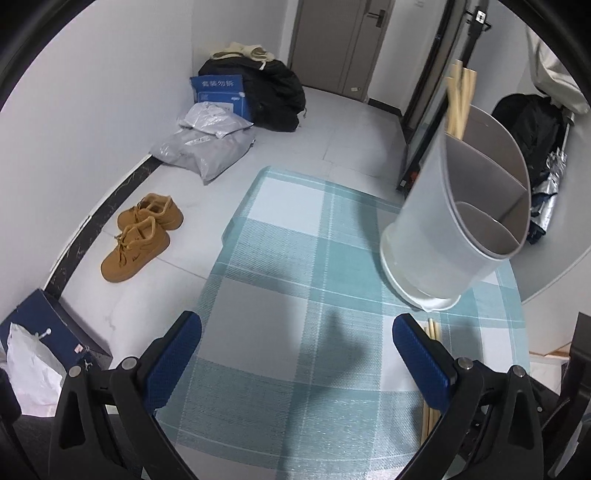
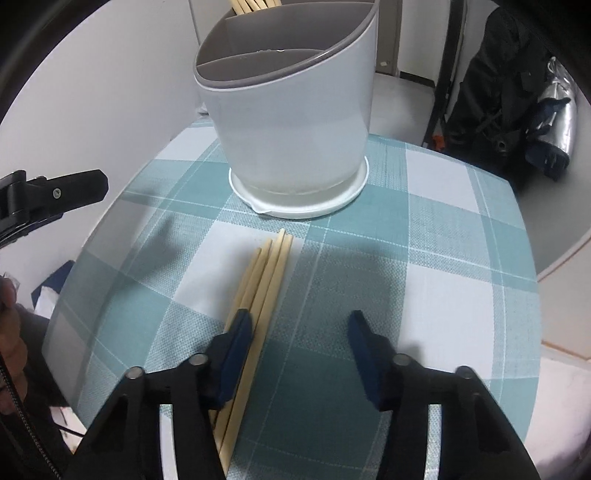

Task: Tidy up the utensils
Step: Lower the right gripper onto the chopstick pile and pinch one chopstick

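Observation:
A white utensil holder (image 2: 295, 122) with a grey divided insert stands on a white dish at the far side of the checked tablecloth (image 2: 424, 295). Several wooden chopsticks (image 2: 255, 4) stand in its back compartment. A bundle of loose chopsticks (image 2: 267, 273) lies on the cloth in front of it. My right gripper (image 2: 301, 350) is low over the bundle and open; its left finger covers part of the bundle, and the right finger is well clear. My left gripper (image 1: 297, 354) is open and empty, with the holder (image 1: 454, 229) ahead to its right and the chopstick tips (image 1: 432, 332) beside its right finger.
The round table's edge (image 2: 85, 258) curves close on the left. On the floor lie tan shoes (image 1: 142, 236), grey parcels (image 1: 207, 147), a blue box (image 1: 48, 328) and black bags (image 1: 273, 96). A black backpack (image 2: 498, 92) sits beyond the table. The left gripper (image 2: 55, 192) shows at the left edge.

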`<state>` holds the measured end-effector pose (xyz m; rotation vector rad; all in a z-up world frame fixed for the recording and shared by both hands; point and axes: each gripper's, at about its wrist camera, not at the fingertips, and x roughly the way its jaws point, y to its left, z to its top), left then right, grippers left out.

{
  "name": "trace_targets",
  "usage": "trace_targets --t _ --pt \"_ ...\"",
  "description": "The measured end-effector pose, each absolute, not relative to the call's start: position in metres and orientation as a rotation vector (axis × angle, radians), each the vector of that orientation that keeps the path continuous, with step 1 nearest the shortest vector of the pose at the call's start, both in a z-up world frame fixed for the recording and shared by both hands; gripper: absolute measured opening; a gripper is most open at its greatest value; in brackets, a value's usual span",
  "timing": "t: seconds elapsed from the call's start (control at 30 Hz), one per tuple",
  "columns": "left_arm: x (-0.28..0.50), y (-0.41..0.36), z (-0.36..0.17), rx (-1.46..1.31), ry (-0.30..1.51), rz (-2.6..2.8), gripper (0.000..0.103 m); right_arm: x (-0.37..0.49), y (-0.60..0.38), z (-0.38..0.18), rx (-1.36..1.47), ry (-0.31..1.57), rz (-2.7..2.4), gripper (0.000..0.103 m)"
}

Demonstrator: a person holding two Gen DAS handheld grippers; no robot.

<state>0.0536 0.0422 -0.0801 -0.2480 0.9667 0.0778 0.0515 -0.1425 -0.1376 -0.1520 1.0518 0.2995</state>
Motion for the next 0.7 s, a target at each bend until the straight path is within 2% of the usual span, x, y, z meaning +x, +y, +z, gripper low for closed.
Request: trace_targets --t 0.13,0.33,0.47,0.53,0.7 --pt "0.056 0.048 -0.083 -0.289 0.988 0.077 0.102 0.057 -0.144 -0.138 -0.184 1.05 0.269 0.038" --pt "0.057 0.052 -0.082 -0.309 0.988 0.081 0.102 0.059 -0.141 -0.141 -0.207 1.035 0.246 0.04" --pt "0.058 0.055 -0.081 -0.314 0.981 0.086 0.102 0.065 -0.134 -0.141 -0.241 1.051 0.282 0.027" --pt "0.057 0.057 -0.08 -0.326 0.98 0.078 0.102 0.067 -0.132 -0.14 -0.254 1.067 0.306 0.009" --pt "0.055 0.057 -0.08 -0.337 0.985 0.055 0.102 0.066 -0.143 -0.137 -0.195 1.136 0.34 0.005"
